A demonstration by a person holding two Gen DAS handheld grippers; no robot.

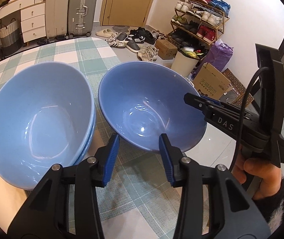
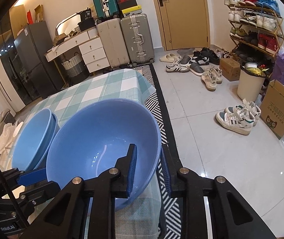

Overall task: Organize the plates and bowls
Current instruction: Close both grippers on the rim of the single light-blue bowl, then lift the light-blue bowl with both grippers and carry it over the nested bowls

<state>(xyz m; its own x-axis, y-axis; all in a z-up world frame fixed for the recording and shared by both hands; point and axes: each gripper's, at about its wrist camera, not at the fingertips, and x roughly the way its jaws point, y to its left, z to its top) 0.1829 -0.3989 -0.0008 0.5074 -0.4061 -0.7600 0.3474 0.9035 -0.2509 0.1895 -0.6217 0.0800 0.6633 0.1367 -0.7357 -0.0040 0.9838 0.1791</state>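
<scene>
A single blue bowl rests near the right edge of the checked tablecloth. My right gripper is shut on its rim, one pad inside the bowl and the other outside; in the left wrist view it bites the bowl's right rim. To the left stands a stack of matching blue bowls. My left gripper stays open just in front of the single bowl's near wall, both fingers outside it and holding nothing. One of its fingers shows beside the bowl's left wall.
The table's edge drops to a striped rug and tiled floor. Shoes, a shoe rack, a white bin, a cardboard box and suitcases stand beyond. A person's hand holds the right gripper.
</scene>
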